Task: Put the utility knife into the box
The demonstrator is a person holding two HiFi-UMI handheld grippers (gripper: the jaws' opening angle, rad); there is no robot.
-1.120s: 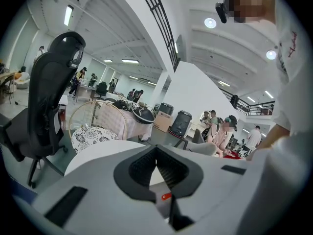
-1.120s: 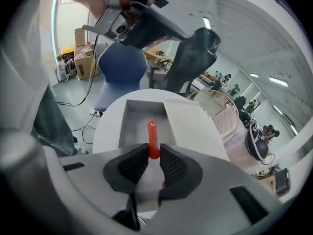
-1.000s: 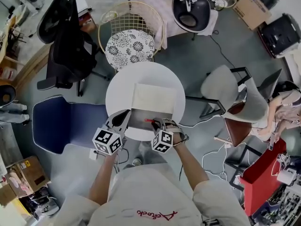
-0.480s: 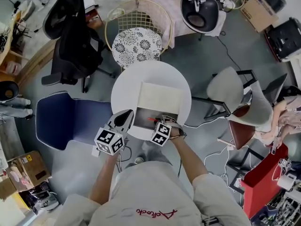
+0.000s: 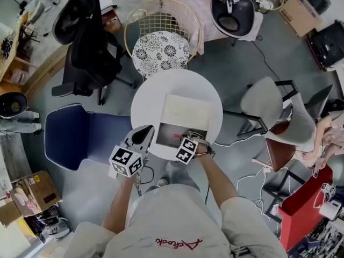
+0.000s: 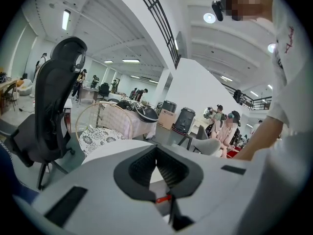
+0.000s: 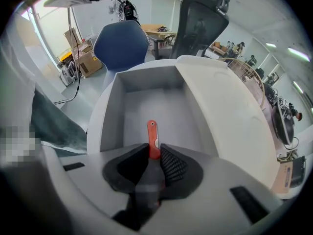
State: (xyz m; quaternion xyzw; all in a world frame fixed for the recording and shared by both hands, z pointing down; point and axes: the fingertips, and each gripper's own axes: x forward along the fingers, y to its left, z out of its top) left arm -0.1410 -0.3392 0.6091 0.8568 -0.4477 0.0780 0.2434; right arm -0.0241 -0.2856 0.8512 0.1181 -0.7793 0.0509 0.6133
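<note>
Two grippers: R gripper [image 7: 154, 153] clamped on utility knife [image 7: 152, 133], poised over open box [image 7: 146, 80] at near edge of table [image 5: 153, 93]. Next: lower, release inside. L gripper [image 6: 157, 156] closed, empty.

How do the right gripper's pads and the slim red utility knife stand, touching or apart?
Touching. The right gripper view shows the right gripper's black pads pressed against both sides of the slim red utility knife.
</note>
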